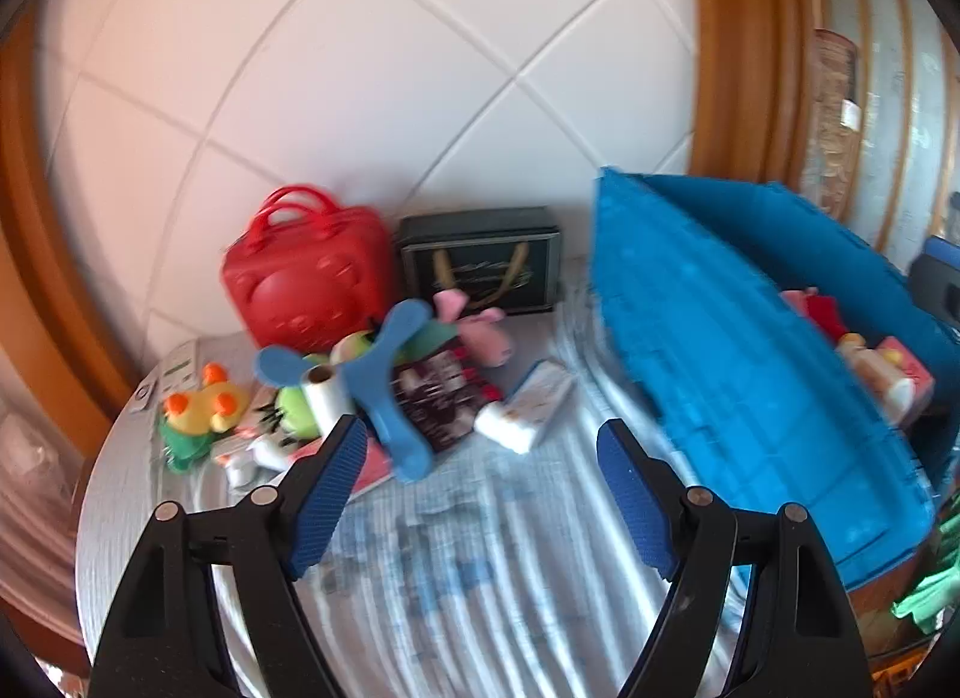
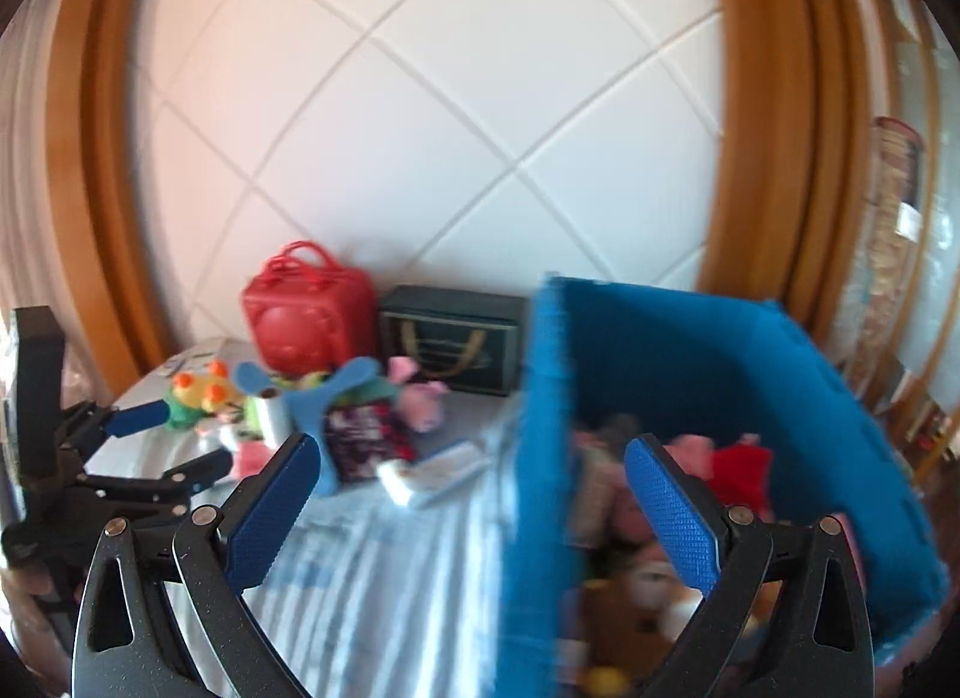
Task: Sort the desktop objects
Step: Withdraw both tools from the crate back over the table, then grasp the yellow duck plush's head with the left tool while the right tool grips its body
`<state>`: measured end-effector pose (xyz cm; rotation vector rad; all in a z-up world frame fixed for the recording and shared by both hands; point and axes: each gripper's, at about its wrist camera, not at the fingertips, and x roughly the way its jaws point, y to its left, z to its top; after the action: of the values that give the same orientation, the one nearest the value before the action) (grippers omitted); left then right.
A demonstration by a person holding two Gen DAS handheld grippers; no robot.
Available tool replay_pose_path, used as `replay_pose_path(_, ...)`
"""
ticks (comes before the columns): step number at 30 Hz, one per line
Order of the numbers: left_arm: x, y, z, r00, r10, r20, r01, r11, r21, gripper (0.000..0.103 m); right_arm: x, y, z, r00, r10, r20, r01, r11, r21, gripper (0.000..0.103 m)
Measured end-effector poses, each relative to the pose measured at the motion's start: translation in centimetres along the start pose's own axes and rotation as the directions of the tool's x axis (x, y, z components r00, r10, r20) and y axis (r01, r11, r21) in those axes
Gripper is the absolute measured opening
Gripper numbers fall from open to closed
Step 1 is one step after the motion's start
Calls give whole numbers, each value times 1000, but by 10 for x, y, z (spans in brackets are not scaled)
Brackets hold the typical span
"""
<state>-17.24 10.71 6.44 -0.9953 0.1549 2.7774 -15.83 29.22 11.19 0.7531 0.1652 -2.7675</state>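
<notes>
Far left on surface [image 1: 456, 548]: unsorted pile, blue fan [image 1: 384, 392] nearest. Blue bin [image 1: 738, 374] right, part-filled. Your left claw [image 1: 483, 494] and right claw [image 2: 474, 512] both spread, empty. Step judged: between picks. Next: reach left claw for fan.

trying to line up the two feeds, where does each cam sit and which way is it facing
Left wrist: sits on the left gripper, facing the toy pile and red bag by the wall; its own open fingers show.
Right wrist: sits on the right gripper, above the blue bin edge, facing the same wall; its open fingers and the left gripper show.
Shared: red bag, dark box, blue bin, toy pile.
</notes>
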Motion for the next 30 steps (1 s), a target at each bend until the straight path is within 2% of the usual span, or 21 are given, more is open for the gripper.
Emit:
replay_pose_path(4, 31, 69, -9, 995, 74, -71, -77, 996, -46, 79, 38, 43, 6, 997, 61, -44, -62, 998, -9, 103)
replay_pose_path(6, 51, 104, -14, 989, 86, -117, -96, 991, -88, 79, 66, 57, 10, 992, 89, -89, -90, 996, 1, 103)
replay_pose_path(9, 87, 166, -17, 975, 128, -182, -158, 974, -163, 79, 114, 70, 18, 981, 105, -161, -105, 994, 5, 103)
replay_pose_path(13, 138, 235, -9, 952, 163, -259, -218, 956, -197, 79, 199, 82, 33, 965, 103, -243, -107, 994, -4, 103)
replay_pose_path(17, 207, 305, 2, 910, 184, -371, -275, 938, -210, 79, 287, 91, 47, 944, 108, -311, -113, 994, 2, 103)
replay_pose_path(20, 256, 356, 9, 880, 209, -427, -332, 913, -238, 79, 361, 98, 56, 926, 118, -358, -123, 992, 9, 103)
replay_pose_path(21, 279, 376, 12, 857, 237, -458, -378, 892, -246, 79, 390, 99, 59, 920, 114, -374, -114, 993, 22, 103)
replay_pose_path(26, 363, 435, 16, 786, 245, -567, -451, 856, -254, 79, 507, 102, 61, 883, 87, -461, -72, 996, 49, 103)
replay_pose_path(27, 372, 441, 15, 772, 261, -579, -472, 845, -249, 79, 527, 102, 59, 876, 82, -476, -68, 997, 47, 103)
replay_pose_path(28, 385, 450, 15, 751, 291, -592, -506, 830, -234, 79, 548, 102, 57, 869, 69, -489, -57, 998, 38, 103)
replay_pose_path(30, 403, 464, 12, 732, 320, -602, -534, 817, -215, 79, 581, 103, 48, 860, 22, -509, -18, 1000, 14, 103)
